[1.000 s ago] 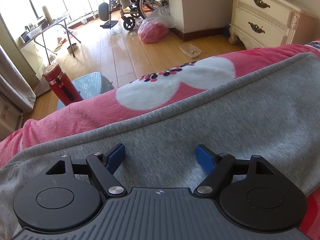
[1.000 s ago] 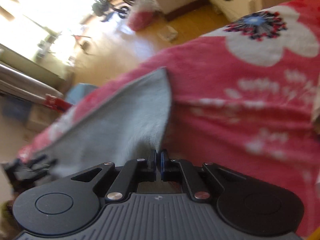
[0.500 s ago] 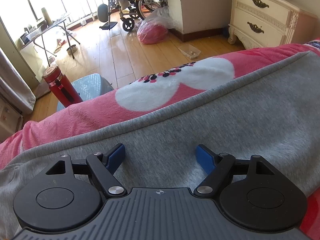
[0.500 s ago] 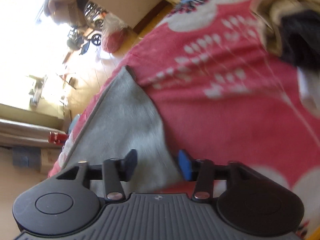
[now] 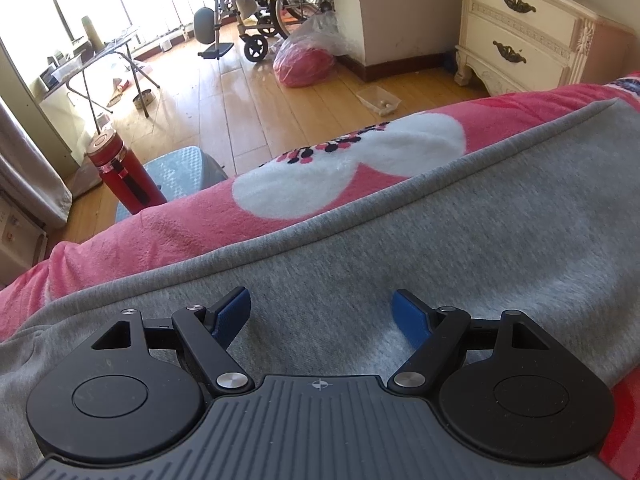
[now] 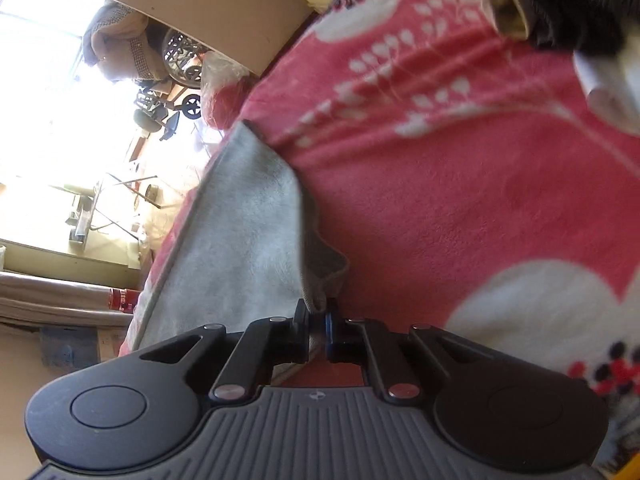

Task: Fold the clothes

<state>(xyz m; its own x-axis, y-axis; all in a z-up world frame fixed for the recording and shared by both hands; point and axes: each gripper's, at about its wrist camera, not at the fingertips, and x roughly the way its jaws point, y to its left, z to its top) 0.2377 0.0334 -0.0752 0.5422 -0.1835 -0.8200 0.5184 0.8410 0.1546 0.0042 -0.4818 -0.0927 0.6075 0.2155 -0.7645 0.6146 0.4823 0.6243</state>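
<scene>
Pinching only a thin corner of the grey sweatshirt (image 6: 248,232) spread on the pink floral blanket (image 6: 460,200), the right gripper (image 6: 318,318), jaws just closed on fabric, risks slipping off when pulled, while the left gripper (image 5: 322,316) gapes empty above the cloth, anchoring nothing.

Pretty clearly a lived-in home bedroom: a bed with a pink flowered blanket (image 5: 200,236) up close, a cream nightstand (image 5: 520,28) at far right, wood plank floor (image 5: 224,100), a wheelchair (image 5: 272,12) by the bright far windows, and a folding table (image 5: 100,56) at far left.
</scene>
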